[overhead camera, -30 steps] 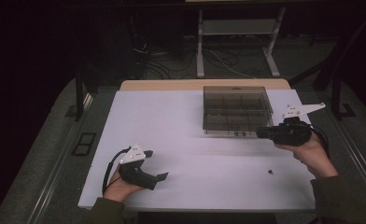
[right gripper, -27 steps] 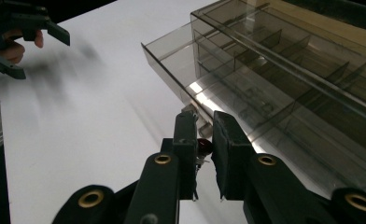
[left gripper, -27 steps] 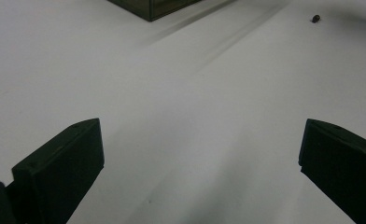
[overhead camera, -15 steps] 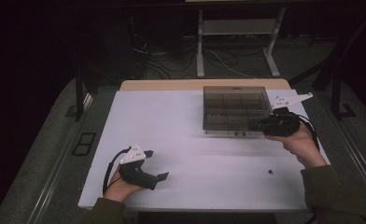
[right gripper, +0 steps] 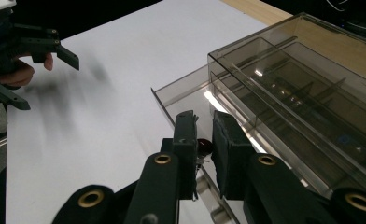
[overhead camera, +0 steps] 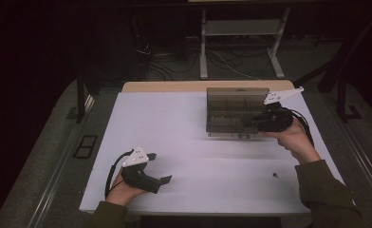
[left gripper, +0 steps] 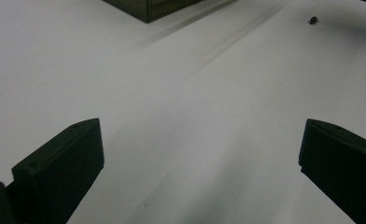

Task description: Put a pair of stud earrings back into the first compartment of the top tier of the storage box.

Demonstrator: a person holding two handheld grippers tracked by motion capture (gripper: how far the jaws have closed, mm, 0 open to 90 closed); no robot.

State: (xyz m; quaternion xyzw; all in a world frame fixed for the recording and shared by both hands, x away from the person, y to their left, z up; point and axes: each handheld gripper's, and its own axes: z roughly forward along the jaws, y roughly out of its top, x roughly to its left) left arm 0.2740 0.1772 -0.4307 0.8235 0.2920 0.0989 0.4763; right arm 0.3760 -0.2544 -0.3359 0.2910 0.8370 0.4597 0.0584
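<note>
Right gripper (right gripper: 203, 144) pinches 1 small dark part (right gripper: 204, 147) at the near edge of the compartment box (overhead camera: 236, 102), upper right of table. Left gripper (overhead camera: 161, 179) idle, jaws wide, lower left.

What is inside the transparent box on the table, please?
The transparent box has dividers forming compartments, and those visible look empty. The right hand-held gripper holds a small dark object above its near edge, hiding part of the inside.
</note>
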